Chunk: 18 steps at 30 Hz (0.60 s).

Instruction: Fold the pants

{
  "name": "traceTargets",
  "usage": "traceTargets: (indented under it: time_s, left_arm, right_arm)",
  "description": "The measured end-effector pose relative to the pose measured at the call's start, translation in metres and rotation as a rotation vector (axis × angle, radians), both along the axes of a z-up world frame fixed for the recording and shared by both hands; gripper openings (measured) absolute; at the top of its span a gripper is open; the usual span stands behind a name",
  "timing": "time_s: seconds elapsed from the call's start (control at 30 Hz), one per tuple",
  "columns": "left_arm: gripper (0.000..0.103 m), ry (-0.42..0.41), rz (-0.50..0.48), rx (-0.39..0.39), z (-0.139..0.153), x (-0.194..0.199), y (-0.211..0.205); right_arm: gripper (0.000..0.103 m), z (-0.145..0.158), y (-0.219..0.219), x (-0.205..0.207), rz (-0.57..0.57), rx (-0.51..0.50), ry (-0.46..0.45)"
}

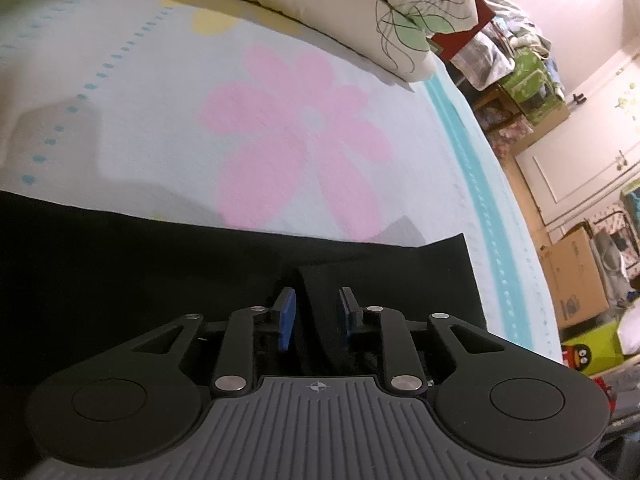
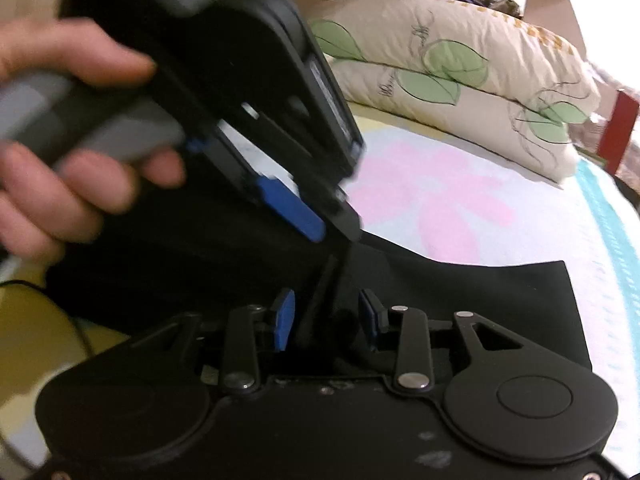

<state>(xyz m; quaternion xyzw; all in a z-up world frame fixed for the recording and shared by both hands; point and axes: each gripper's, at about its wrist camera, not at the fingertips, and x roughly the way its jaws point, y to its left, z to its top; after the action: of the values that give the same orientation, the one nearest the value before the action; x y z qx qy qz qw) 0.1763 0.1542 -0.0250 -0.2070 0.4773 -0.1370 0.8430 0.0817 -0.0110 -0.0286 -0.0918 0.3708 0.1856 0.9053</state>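
Observation:
The black pants [image 1: 120,264] lie across a flowered bed sheet [image 1: 160,100]; their straight hem edge is at the right in both views [image 2: 500,304]. My left gripper [image 1: 316,316] has its blue pads apart with a raised fold of black cloth standing between them. In the right wrist view the left gripper [image 2: 320,220] is held by a hand [image 2: 60,160] above the cloth, and a strand of cloth hangs from it. My right gripper [image 2: 326,320] has its pads apart around that same raised fold.
Two leaf-print pillows [image 2: 460,80] lie at the head of the bed, past the pink flower print [image 1: 296,148]. The bed's teal-striped edge [image 1: 480,184] runs along the right. Boxes and clutter [image 1: 576,280] stand on the floor beyond it.

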Motion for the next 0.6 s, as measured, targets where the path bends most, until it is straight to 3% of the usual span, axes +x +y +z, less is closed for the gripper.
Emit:
traceTargets:
  time_s: [0.13,0.27,0.43,0.53,0.6]
  left_arm:
    - [0.025,-0.02,-0.001,0.004,0.003,-0.002,-0.009]
    - [0.025,-0.042,-0.043,0.021,0.003,-0.004,-0.024]
    - [0.025,-0.028,-0.133,0.045,-0.01,-0.005,-0.049]
    - [0.025,-0.008,-0.178,0.103,-0.023,-0.005,-0.059]
    - [0.025,-0.019,-0.189,0.126,-0.029,-0.004,-0.061]
  right_arm:
    - [0.038,0.016,-0.019,-0.009,0.051,0.047,0.009]
    - [0.038,0.029,-0.048,-0.01,0.029,0.048,0.034]
    - [0.038,0.036,-0.1,0.002,-0.138,0.067,0.099]
    - [0.037,0.037,-0.128,0.014,-0.263,0.113,0.1]
    - [0.031,0.034,-0.14,0.025,-0.348,0.134,0.094]
